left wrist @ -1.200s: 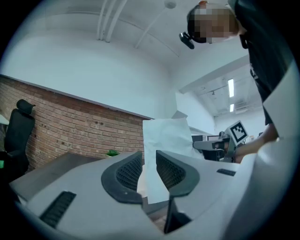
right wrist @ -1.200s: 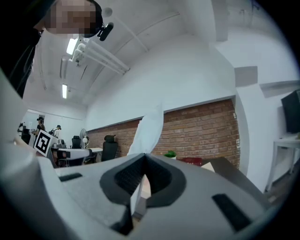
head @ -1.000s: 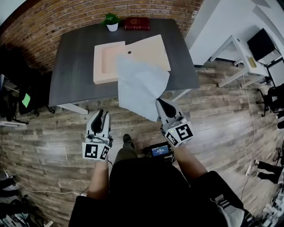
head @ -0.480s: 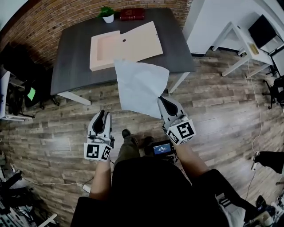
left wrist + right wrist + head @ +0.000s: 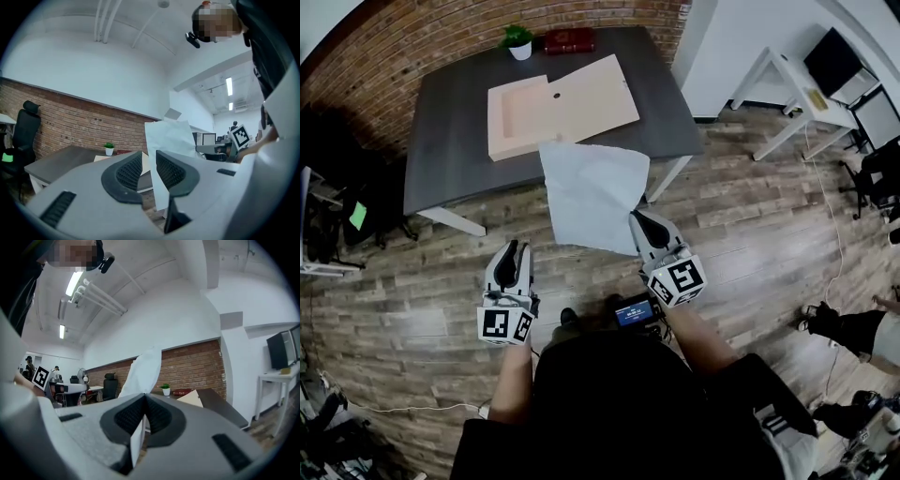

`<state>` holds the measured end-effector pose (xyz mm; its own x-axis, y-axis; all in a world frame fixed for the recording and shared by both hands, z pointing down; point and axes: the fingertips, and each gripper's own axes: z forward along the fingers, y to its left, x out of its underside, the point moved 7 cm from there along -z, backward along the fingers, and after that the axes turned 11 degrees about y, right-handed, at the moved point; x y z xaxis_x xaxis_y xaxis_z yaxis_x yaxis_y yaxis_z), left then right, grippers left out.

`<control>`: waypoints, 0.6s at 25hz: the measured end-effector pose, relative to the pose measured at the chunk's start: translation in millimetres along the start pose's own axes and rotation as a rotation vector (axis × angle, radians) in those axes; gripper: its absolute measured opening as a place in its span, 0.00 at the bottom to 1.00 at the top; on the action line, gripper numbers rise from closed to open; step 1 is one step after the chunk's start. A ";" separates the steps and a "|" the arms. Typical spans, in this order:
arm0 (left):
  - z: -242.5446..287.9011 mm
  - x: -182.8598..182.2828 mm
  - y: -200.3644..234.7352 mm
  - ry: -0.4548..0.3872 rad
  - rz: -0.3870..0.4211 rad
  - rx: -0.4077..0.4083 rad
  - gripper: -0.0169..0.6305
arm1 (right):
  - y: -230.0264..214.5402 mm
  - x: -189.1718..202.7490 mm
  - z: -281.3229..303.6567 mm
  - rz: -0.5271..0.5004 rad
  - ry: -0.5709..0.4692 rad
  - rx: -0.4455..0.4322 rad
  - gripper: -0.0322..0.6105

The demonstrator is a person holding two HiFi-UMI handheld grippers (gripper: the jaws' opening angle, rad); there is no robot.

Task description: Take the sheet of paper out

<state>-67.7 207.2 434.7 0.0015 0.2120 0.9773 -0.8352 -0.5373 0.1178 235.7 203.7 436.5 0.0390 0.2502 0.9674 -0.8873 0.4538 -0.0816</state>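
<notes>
The sheet of paper (image 5: 592,192) is already out of the open beige folder box (image 5: 553,103), which lies on the counter (image 5: 450,141) toward its far edge, near a small potted plant (image 5: 518,39) and a red book (image 5: 569,39). The sheet hangs in the air off the counter's near edge, over the wooden floor. The right gripper (image 5: 642,221) holds it by one lower corner, and that gripper's own view shows the jaws closed tight on the thin edge. The left gripper (image 5: 512,253) stands well to the side with its jaws slightly apart and nothing between them; the paper shows only beyond the gap. What seems to be left is to carry the sheet clear and set it down. A single-corner hold lets the sheet droop and flap, so the clamp should stay firm and the carrying should be slow and level. If the sheet begins to fold, the free gripper could take the opposite edge. Jerks risk a tear or crease at the pinched corner.
</notes>
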 end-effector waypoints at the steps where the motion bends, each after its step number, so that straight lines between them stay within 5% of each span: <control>1: -2.9 -1.8 6.4 -0.003 0.002 -0.001 0.16 | 4.3 -0.8 4.3 0.008 0.001 -0.001 0.05; 15: 3.0 -7.8 23.1 -0.009 -0.004 0.028 0.16 | 17.1 -5.8 25.3 -0.012 0.024 -0.024 0.05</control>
<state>-85.4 190.7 430.3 0.0099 0.2071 0.9783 -0.8196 -0.5587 0.1266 208.6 188.3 435.5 0.0604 0.2650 0.9624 -0.8756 0.4769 -0.0764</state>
